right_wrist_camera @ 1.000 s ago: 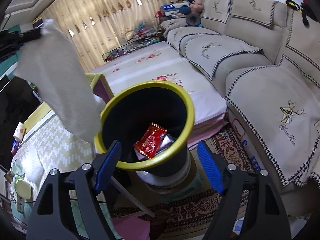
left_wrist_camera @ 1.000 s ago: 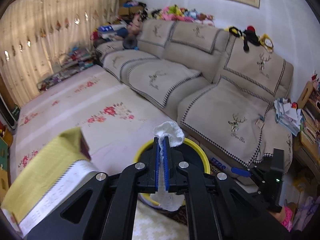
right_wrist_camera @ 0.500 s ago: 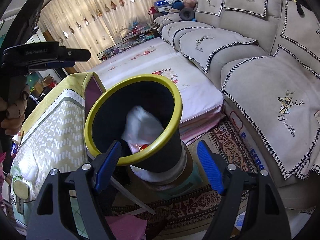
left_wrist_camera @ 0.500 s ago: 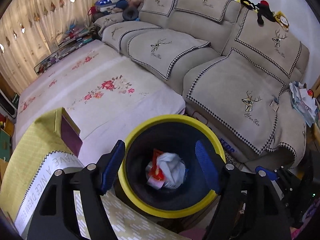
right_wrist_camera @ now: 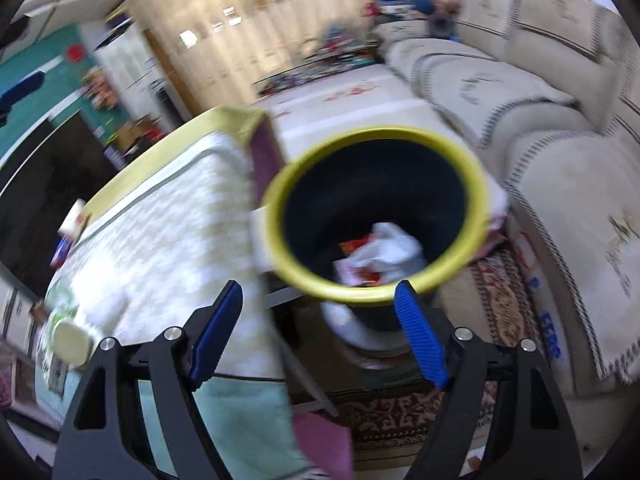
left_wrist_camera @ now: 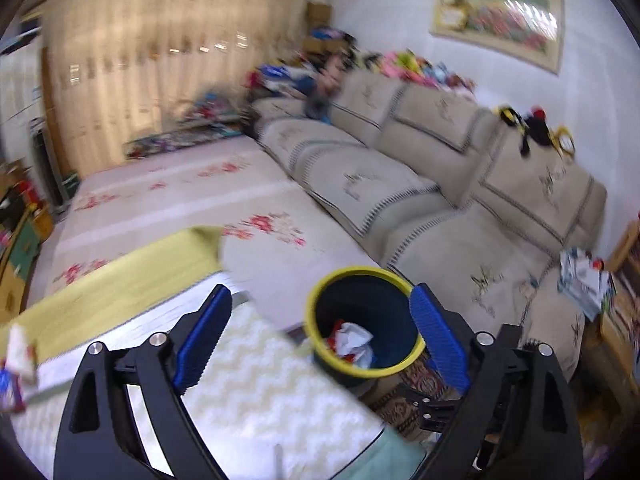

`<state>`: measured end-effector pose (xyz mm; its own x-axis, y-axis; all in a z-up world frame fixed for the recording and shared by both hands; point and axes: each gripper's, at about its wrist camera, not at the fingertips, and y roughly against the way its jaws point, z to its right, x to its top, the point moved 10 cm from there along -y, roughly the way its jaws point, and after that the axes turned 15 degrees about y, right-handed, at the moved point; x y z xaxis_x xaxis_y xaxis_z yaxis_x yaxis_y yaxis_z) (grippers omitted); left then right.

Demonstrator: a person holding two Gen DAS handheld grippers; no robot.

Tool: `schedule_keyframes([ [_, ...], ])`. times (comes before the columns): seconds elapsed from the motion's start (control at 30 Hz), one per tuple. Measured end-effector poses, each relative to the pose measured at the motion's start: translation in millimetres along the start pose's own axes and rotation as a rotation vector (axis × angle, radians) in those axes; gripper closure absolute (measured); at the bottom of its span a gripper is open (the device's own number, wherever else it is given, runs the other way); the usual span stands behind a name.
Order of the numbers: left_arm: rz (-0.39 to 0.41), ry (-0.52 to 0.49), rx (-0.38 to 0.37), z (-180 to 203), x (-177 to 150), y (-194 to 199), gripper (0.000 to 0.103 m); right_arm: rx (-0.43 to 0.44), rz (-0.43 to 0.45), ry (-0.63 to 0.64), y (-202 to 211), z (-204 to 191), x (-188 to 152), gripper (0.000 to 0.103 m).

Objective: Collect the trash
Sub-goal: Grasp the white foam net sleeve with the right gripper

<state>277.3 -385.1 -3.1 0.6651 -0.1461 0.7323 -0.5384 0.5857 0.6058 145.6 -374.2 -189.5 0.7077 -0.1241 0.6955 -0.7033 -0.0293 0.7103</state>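
My left hand-held gripper (left_wrist_camera: 318, 340) is spreading its jaws with nothing between the pads. My right hand-held gripper (right_wrist_camera: 316, 332) stands wide and empty. Lower centre of the left view, past the fingertips, sits the yellow-rimmed bin (left_wrist_camera: 362, 320); a crumpled white tissue (left_wrist_camera: 352, 338) lies inside on a red wrapper (right_wrist_camera: 352, 246). The patterned worktop (left_wrist_camera: 260, 380) fills the lower left.

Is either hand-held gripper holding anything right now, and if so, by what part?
Nothing is held. The left hand-held gripper is opening with nothing between its pads, and the right hand-held gripper is open and empty. The tissue lies in the bin.
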Motion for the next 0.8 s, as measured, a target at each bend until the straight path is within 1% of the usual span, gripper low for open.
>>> schedule_keyframes([
  [0.07, 0.065, 0.057, 0.040, -37.8, -7.9, 41.8, 0.011, 0.058, -0.005, 0.065, -7.3, -36.6, 9.6, 0.029],
  [0.13, 0.116, 0.104, 0.076, -70.0, -15.6, 74.7, 0.010, 0.106, -0.008, 0.124, -11.8, -68.0, 17.4, 0.029],
  [0.17, 0.149, 0.132, 0.102, -88.0, -21.0, 91.9, 0.009, 0.123, -0.009, 0.157, -13.6, -83.3, 21.8, 0.029],
  [0.2, 0.192, 0.170, 0.145, -113.3, -31.2, 113.6, 0.009, 0.138, -0.010, 0.197, -15.9, -100.7, 27.8, 0.029],
  [0.27, 0.217, 0.206, 0.194, -141.6, -47.5, 134.4, 0.008, 0.170, -0.008, 0.254, -18.6, -126.1, 37.0, 0.029],
  [0.3, 0.227, 0.233, 0.218, -159.8, -61.4, 147.3, 0.008, 0.183, -0.011, 0.274, -20.8, -135.9, 41.3, 0.029],
  [0.4, 0.251, 0.313, 0.261, -203.1, -92.0, 174.3, 0.008, 0.232, -0.031, 0.361, -31.2, -171.3, 53.5, 0.028],
  [0.43, 0.261, 0.337, 0.274, -216.5, -101.5, 183.3, 0.008, 0.249, -0.045, 0.398, -37.2, -184.0, 56.5, 0.024],
  [0.47, 0.267, 0.360, 0.287, -230.2, -111.3, 192.4, 0.008, 0.261, -0.061, 0.432, -41.8, -193.9, 57.9, 0.022],
  [0.5, 0.269, 0.378, 0.297, -238.1, -117.6, 195.9, 0.008, 0.274, -0.076, 0.465, -46.6, -203.4, 58.2, 0.019],
  [0.57, 0.271, 0.415, 0.310, -256.8, -131.8, 207.6, 0.008, 0.304, -0.107, 0.545, -55.9, -225.4, 59.7, 0.018],
  [0.6, 0.273, 0.424, 0.316, -260.6, -137.8, 210.2, 0.008, 0.304, -0.117, 0.575, -58.4, -234.0, 59.4, 0.015],
  [0.63, 0.277, 0.433, 0.325, -265.7, -143.2, 213.8, 0.008, 0.289, -0.128, 0.610, -65.6, -239.9, 61.4, 0.012],
  [0.7, 0.285, 0.440, 0.339, -274.0, -145.7, 216.4, 0.008, 0.258, -0.162, 0.663, -77.2, -245.2, 60.3, 0.011],
  [0.8, 0.289, 0.451, 0.343, -281.3, -150.6, 221.4, 0.008, 0.245, -0.214, 0.683, -94.0, -243.4, 55.1, 0.010],
])
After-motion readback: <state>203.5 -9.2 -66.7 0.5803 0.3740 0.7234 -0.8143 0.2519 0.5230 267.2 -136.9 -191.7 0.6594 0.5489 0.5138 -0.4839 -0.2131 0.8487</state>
